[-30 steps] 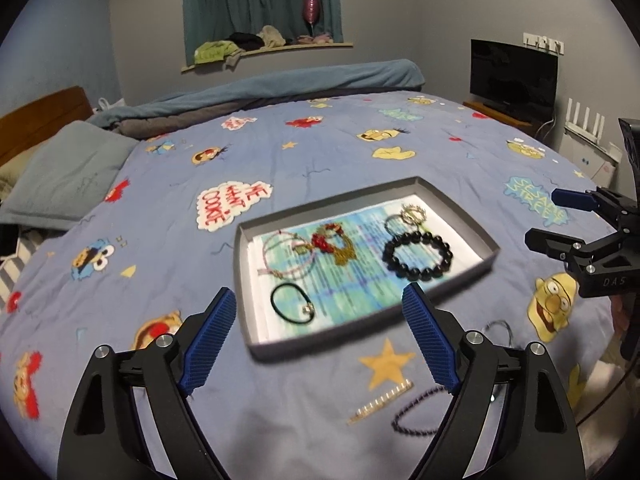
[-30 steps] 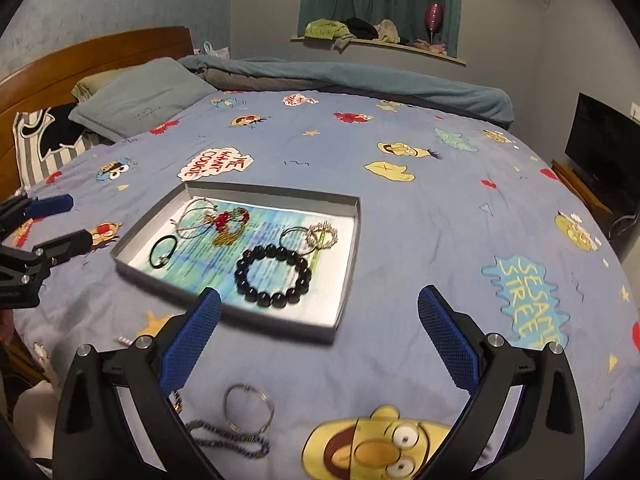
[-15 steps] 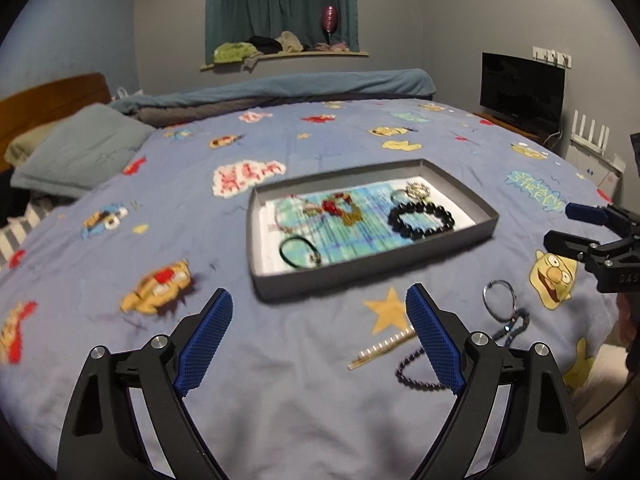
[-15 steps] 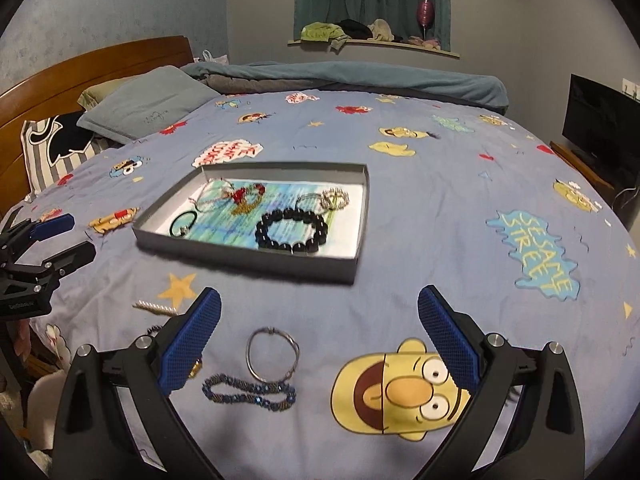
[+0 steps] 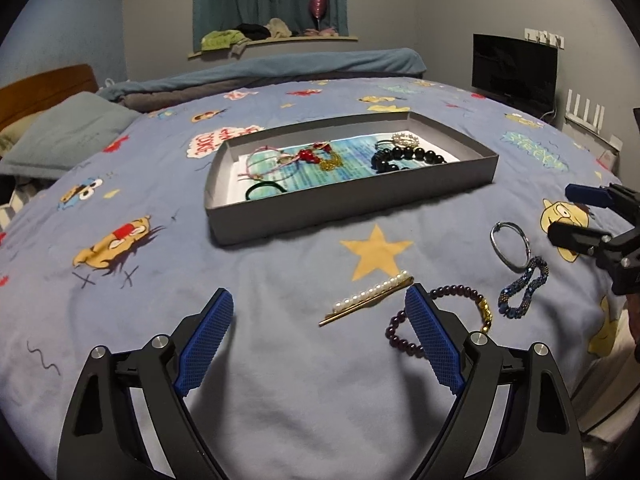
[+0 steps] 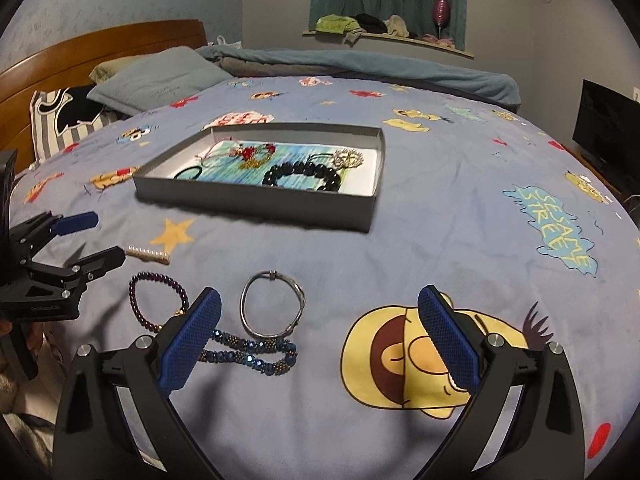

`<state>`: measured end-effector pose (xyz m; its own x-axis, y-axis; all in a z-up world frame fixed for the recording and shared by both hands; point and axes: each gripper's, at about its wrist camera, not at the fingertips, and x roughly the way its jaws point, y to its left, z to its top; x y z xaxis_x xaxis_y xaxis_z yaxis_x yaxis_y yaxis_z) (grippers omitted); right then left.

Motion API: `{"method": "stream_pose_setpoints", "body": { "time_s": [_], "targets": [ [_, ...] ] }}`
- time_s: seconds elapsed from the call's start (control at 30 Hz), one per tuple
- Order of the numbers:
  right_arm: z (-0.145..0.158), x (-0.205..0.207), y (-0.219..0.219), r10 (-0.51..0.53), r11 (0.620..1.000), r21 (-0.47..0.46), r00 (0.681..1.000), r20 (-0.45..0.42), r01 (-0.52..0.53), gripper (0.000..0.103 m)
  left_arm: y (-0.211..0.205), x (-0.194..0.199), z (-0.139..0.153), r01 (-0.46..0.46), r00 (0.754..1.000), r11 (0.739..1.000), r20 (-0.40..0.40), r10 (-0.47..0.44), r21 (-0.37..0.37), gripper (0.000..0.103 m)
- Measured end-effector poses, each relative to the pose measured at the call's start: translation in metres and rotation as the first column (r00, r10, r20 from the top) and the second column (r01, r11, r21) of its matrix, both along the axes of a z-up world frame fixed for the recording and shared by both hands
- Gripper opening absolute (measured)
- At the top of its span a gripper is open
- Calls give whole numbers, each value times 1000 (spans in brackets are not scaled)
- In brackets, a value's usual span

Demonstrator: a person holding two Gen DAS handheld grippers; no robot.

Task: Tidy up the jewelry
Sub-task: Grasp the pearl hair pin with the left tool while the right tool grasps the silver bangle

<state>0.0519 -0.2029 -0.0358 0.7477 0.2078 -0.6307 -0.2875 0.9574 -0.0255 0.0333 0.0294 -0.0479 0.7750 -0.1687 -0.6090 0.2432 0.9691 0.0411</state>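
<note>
A grey tray (image 5: 352, 204) (image 6: 256, 200) on the bed holds a black bead bracelet (image 5: 404, 158) (image 6: 304, 174), a black hair tie (image 5: 264, 190), red and gold pieces and thin bangles. On the cover in front lie a pearl hair clip (image 5: 370, 298) (image 6: 148, 255), a purple bead bracelet (image 5: 436, 320) (image 6: 158, 294), a silver bangle (image 5: 512, 246) (image 6: 272, 304) and a blue beaded bracelet (image 5: 524, 288) (image 6: 252, 350). My left gripper (image 5: 320, 340) (image 6: 90, 238) is open and empty, low over the cover by the clip. My right gripper (image 6: 320, 344) (image 5: 568, 214) is open and empty, by the bangle.
The blue cartoon-print cover (image 5: 160, 280) spans the bed. Pillows (image 6: 156, 76) and a wooden headboard (image 6: 100, 46) are at the far left. A rolled blanket (image 5: 280, 68) lies along the far edge. A black TV (image 5: 514, 68) stands at the right.
Both grippers have dropped lower and pulled back toward the near edge. The loose pieces in front of the tray have come closer into both views. Both grippers stay open.
</note>
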Motion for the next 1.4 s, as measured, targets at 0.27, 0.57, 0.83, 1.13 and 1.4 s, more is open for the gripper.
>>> {"method": "stream_pose_setpoints", "body": {
  "time_s": [0.27,0.57,0.83,1.13,1.4],
  "targets": [
    [-6,5,4,13,1000,8,1000,-23,-13,82,-15,1,-7,69,998,997,9,-69,37,73],
    [-16,13,7,30,999,22,995,-93,-28,57,-17,11,-9,121,992,993,-24,-121,14,34],
    [-19,15,11,41,999,10,994,-99,-40,48,-24,10,-14,185,982,981,-40,-183,54,26],
    [-21,17,18,56,998,-13,993,-101,-58,45,-26,12,-21,226,973,969,-67,-220,97,26],
    [-25,21,24,64,997,-37,991,-114,-69,36,-28,18,-24,229,971,968,-84,-222,98,23]
  ]
}}
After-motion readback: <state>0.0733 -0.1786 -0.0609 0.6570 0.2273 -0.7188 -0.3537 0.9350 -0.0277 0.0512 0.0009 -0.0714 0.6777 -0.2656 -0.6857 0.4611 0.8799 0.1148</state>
